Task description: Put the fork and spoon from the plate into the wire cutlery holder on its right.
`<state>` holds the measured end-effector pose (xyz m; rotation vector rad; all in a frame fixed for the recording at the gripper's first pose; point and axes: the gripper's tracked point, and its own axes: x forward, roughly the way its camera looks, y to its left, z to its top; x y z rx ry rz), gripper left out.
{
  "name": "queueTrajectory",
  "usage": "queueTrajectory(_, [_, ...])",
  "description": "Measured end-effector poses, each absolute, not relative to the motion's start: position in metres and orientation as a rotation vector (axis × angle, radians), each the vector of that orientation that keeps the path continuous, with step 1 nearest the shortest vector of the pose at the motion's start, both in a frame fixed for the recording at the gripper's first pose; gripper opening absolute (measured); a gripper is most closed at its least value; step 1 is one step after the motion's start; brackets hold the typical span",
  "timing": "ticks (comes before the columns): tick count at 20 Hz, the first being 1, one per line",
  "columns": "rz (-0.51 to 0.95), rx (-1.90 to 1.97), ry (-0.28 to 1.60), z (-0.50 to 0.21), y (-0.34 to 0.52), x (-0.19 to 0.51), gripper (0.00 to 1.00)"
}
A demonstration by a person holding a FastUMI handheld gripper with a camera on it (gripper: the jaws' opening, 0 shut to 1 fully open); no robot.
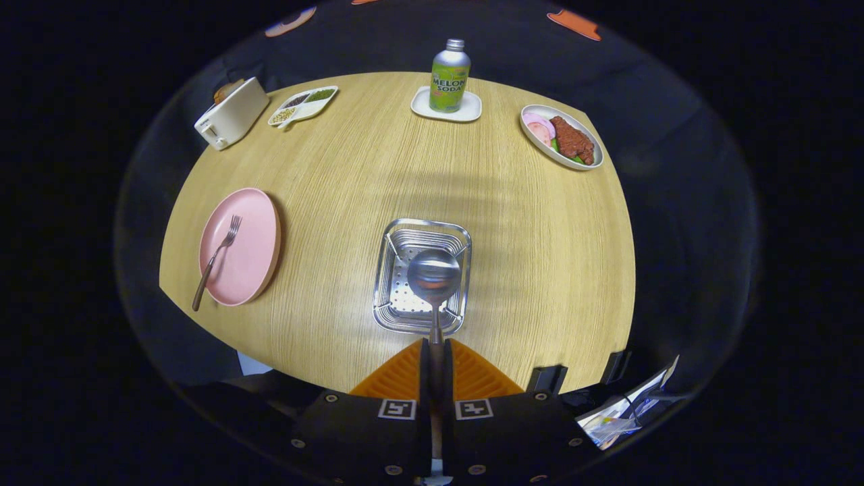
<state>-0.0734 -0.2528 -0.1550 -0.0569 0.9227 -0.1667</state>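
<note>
The gripper (pixel 436 351) sits at the bottom centre of the frame with its two fingers pressed together on the handle of the spoon (pixel 434 275), whose bowl hangs directly over the wire cutlery holder (pixel 395 297) in the middle of the bench (pixel 540 236).

The risks, as I judge them: the grip is on a thin, smooth handle, so the spoon could pivot or slip if the gripper tilts. Let go while held high, it might strike the holder's rim and bounce onto the bench. The holder looks light and could shift if knocked.

The spoon is polished metal with a round, reflective bowl and a narrow neck leading into a darker handle. The holder is a shiny, roughly square basket with a perforated floor and ribbed wire sides, seen from above.

The fork (pixel 216 260) lies on the pink plate (pixel 260 229) at the left of the frame, tines pointing up-frame, its dark handle overhanging the plate's near edge. It is not yet moved.
</note>
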Motion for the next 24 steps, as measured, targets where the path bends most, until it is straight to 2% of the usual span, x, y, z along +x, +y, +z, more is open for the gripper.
queueTrajectory(6, [-0.129, -0.057, 0.973, -0.156, -0.253, -0.061, 0.09])
queueTrajectory(10, [-0.126, -0.058, 0.907, -0.148, -0.25, -0.049, 0.1])
queueTrajectory(14, [-0.154, -0.009, 0.739, -0.123, -0.248, -0.031, 0.11])
queueTrajectory(21, [-0.179, 0.073, 0.286, -0.038, -0.225, -0.016, 0.12])
queueTrajectory(24, [-0.191, 0.075, 0.127, -0.005, -0.212, -0.02, 0.2])
